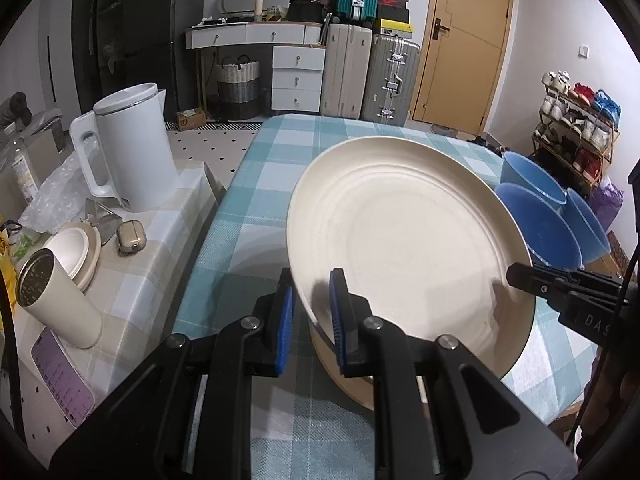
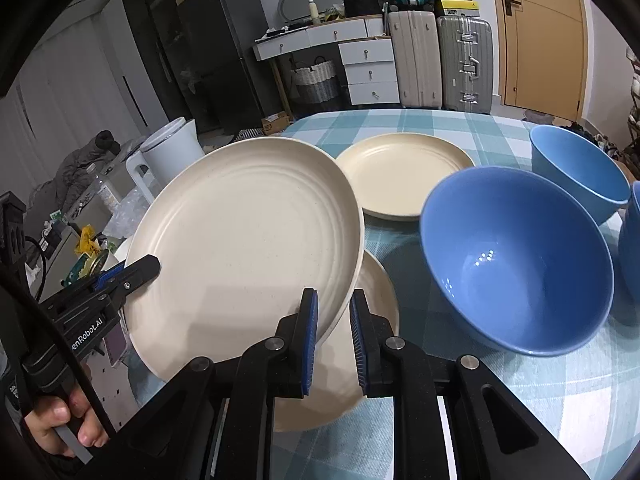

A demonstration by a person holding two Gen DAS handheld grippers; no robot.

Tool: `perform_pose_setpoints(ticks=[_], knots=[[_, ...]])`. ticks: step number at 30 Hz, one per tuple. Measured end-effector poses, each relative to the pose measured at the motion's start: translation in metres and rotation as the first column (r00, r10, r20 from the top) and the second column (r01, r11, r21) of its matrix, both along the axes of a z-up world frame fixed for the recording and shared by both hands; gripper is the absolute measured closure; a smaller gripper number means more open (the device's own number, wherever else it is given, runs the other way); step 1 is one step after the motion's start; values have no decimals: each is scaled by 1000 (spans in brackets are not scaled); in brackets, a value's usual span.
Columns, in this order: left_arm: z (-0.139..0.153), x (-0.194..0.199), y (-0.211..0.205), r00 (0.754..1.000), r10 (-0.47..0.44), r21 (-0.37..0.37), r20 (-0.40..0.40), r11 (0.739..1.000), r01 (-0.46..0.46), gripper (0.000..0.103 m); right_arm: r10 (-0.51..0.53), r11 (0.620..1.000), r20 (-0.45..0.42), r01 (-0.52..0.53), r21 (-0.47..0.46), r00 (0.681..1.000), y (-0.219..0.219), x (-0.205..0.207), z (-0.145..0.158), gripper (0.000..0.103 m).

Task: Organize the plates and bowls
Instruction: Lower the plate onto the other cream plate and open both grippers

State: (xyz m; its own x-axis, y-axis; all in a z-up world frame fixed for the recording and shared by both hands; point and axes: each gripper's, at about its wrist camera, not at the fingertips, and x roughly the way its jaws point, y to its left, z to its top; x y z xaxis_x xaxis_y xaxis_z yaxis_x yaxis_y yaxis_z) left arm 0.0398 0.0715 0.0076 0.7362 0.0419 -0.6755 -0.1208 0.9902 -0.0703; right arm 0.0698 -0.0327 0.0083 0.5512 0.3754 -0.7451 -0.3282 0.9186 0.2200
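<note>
My left gripper (image 1: 312, 316) and right gripper (image 2: 334, 334) both pinch the rim of one cream plate (image 2: 244, 240) — tilted at frame centre, just above another cream plate (image 2: 360, 368), perhaps touching it. Blue bowls (image 2: 516, 260) sit right.

Checked tablecloth (image 2: 520, 420), two cream plates (image 2: 404, 172), apparently three blue bowls (image 2: 516, 260)

Bare tablecloth (image 2: 532, 396) lies open near the big blue bowl (image 2: 516, 260); plates crowd its left, bowls behind.
</note>
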Motion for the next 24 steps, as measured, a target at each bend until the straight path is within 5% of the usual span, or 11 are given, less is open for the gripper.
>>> perform_pose_setpoints(ticks=[24], knots=[[-49, 9, -11, 997, -26, 5, -68, 1000, 27, 89, -30, 996, -48, 25, -90, 998, -4, -8, -35, 85]])
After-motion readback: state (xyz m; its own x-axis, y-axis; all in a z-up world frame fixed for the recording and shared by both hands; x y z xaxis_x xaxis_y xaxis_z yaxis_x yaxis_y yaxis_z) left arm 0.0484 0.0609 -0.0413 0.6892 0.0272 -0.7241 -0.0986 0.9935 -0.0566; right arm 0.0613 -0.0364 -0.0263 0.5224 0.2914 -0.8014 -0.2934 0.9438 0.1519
